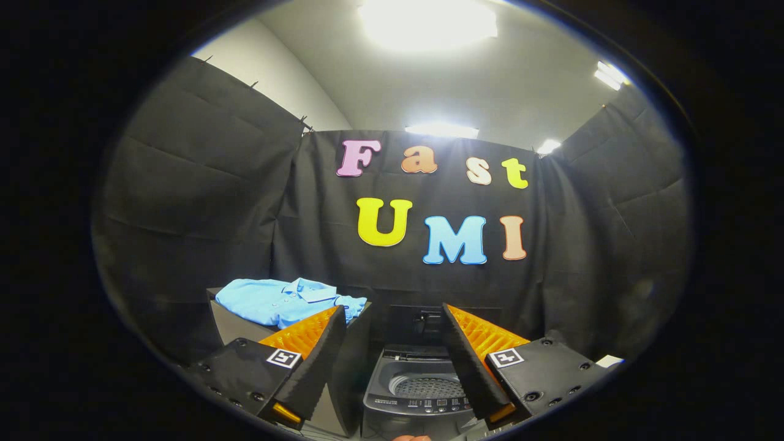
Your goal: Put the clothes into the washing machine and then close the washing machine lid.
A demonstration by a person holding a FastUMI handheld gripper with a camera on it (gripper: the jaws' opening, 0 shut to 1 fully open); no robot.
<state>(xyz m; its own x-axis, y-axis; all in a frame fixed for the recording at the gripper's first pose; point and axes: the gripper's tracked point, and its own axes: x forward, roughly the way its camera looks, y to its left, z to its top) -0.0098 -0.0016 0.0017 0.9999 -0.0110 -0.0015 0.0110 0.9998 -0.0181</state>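
Clothes: one light-blue collared shirt lies spread flat on the top of a dark box-like surface. The shirt covers most of that top. Its collar points toward the far edge, and one sleeve reaches the right edge, next to the washing machine. The near left corner of the surface is bare.

Washing machine: a dark grey top-loading unit stands just beside the right edge of the surface, against the black cloth wall of the booth. The lid is raised and stands upright at the back of the machine. The round opening is exposed, and the perforated drum is visible inside. No garment can be seen in the visible part of the drum. A control panel with small buttons runs along the front edge of the machine's top.

Hand-held gripper: the two fingers are spread wide and grip nothing. The gripper is positioned above and in front of the machine, well apart from both the shirt and the lid. The tip of the left finger overlaps the right part of the shirt in the view; contact cannot be confirmed. The right finger crosses the right side of the machine's opening. The drum opening and the lid lie between the two fingers, beyond them.
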